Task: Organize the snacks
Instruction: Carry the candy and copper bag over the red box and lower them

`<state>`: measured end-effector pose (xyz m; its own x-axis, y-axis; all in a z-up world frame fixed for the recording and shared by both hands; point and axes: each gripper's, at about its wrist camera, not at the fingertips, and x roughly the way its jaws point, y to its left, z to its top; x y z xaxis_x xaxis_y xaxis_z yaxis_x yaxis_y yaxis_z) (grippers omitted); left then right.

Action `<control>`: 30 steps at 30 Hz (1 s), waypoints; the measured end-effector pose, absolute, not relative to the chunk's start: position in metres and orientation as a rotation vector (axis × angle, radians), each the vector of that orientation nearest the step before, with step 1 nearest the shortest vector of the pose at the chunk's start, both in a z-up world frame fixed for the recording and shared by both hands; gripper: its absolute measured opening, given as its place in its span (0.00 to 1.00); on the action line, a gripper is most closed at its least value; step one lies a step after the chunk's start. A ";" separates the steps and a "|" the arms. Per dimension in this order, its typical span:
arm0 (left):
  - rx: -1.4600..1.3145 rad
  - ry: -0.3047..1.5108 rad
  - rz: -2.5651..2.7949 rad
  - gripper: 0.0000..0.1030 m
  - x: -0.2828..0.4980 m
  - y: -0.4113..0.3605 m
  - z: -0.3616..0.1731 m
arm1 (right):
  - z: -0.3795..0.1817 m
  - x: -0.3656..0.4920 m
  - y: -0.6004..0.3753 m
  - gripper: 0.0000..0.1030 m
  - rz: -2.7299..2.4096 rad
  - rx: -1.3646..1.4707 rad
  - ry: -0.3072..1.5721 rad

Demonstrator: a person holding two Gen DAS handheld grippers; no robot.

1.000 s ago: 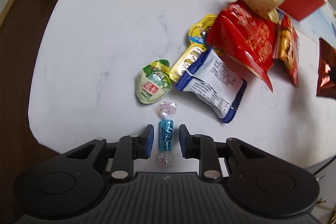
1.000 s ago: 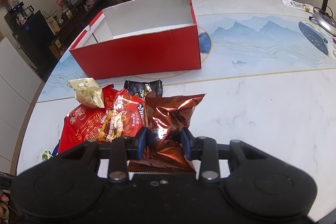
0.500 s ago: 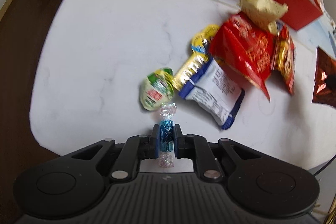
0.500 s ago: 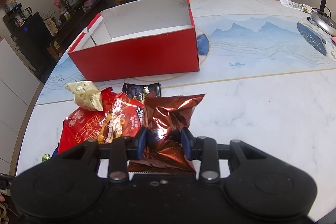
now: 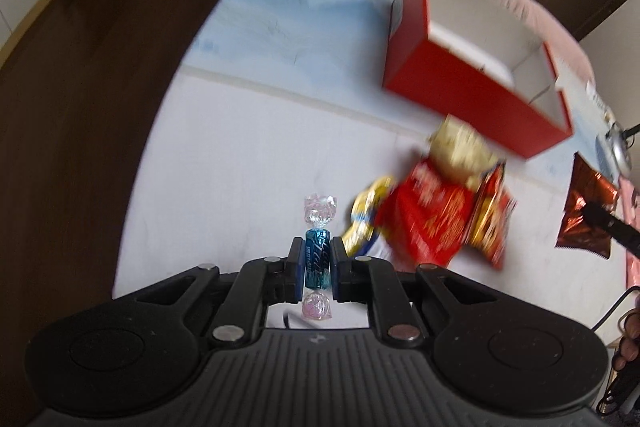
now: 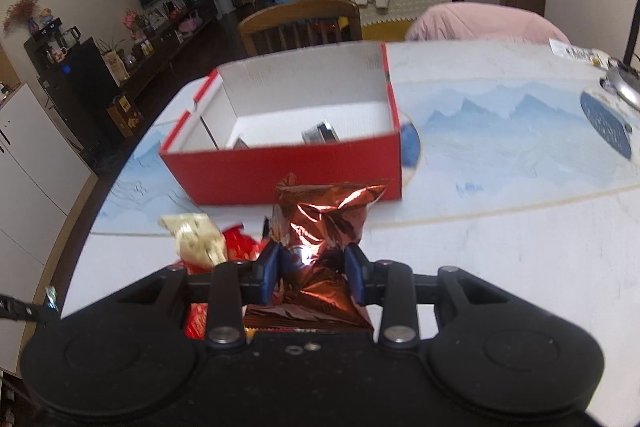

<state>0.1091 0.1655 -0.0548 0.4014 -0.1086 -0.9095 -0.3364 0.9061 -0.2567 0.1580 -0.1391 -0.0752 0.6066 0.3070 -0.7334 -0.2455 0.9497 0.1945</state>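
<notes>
My left gripper (image 5: 316, 259) is shut on a blue wrapped candy (image 5: 317, 259) with clear twisted ends and holds it above the white table. My right gripper (image 6: 313, 267) is shut on a shiny copper foil snack bag (image 6: 320, 227), lifted off the table; that bag also shows at the right of the left wrist view (image 5: 588, 215). The red box (image 6: 288, 163) with a white inside stands ahead and holds a couple of dark packets (image 6: 320, 133). It also shows in the left wrist view (image 5: 460, 87).
A pile of snacks lies on the table: a red packet (image 5: 428, 219), a cream wrapped snack (image 5: 460, 147), a yellow packet (image 5: 366, 211). The table edge (image 5: 136, 187) drops to dark floor on the left. A wooden chair (image 6: 300, 23) and pink cushion (image 6: 484, 23) stand behind the box.
My left gripper closed on the blue candy and lifted it off the table. My right gripper rose with the copper bag, so the box inside now shows.
</notes>
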 end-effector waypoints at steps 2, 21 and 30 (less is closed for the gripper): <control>-0.424 1.130 0.151 0.11 0.120 0.167 -0.042 | -0.069 0.166 -0.136 0.32 0.328 0.068 0.850; -0.244 0.970 0.157 0.11 0.267 0.140 0.026 | -0.037 0.269 -0.113 0.32 0.336 0.021 0.773; -0.142 0.966 0.129 0.11 0.337 0.102 0.021 | -0.043 0.319 -0.103 0.32 0.335 -0.038 0.784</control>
